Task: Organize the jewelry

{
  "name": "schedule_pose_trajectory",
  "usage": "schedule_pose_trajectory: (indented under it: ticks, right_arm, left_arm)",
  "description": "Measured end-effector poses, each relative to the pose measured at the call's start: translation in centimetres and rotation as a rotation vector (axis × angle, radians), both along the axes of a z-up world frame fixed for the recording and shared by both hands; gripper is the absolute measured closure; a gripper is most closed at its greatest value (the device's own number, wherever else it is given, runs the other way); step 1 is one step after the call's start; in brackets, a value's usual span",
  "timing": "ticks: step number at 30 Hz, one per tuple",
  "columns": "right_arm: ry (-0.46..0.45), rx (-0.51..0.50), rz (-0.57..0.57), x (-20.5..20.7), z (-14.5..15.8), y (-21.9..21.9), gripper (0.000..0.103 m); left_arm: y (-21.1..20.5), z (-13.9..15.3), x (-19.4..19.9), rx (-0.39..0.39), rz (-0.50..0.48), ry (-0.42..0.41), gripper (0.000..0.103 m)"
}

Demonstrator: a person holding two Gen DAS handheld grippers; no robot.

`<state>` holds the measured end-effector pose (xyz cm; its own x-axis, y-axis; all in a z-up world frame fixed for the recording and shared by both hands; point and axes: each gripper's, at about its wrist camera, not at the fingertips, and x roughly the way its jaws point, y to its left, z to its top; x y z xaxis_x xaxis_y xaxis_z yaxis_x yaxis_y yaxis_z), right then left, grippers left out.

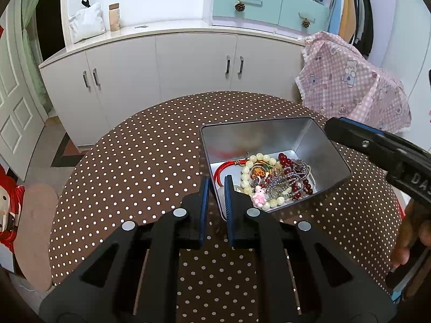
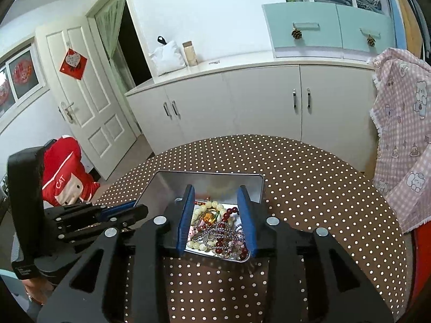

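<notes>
A silver metal tin stands on the dotted round table and holds a tangle of jewelry: pale bead bracelets, dark red beads, silver chains, a red cord and a small pink charm. My left gripper is shut on the tin's near left wall, one finger inside and one outside. In the right wrist view the tin lies straight ahead. My right gripper is open and empty, its fingers spread over the jewelry. The left gripper shows there at the tin's left wall.
The round table has a brown cloth with white dots. White cabinets stand behind it. A pink checked cloth hangs at the right. A red cushion lies on the floor at the left.
</notes>
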<state>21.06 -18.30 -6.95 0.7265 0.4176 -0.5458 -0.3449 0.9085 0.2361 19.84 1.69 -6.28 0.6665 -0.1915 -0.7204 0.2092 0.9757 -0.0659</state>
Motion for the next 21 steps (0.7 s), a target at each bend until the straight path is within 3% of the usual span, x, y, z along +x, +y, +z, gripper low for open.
schedule_pose_trajectory:
  ticks: [9,16,21]
  right_arm:
    - [-0.054,0.017,-0.052,-2.7,0.6,-1.6,0.042]
    - [-0.106,0.007,-0.111,-5.3,1.3,-2.7,0.036]
    - [-0.171,-0.025,-0.143,-7.9,1.9,-2.4,0.033]
  left_arm:
    - [0.0,-0.1,0.2,0.005,0.012,0.0,0.09]
    - [0.3,0.3,-0.1,-0.027,0.018,-0.003,0.09]
    - [0.6,1.5,-1.6,-0.028,0.029,-0.057,0.09]
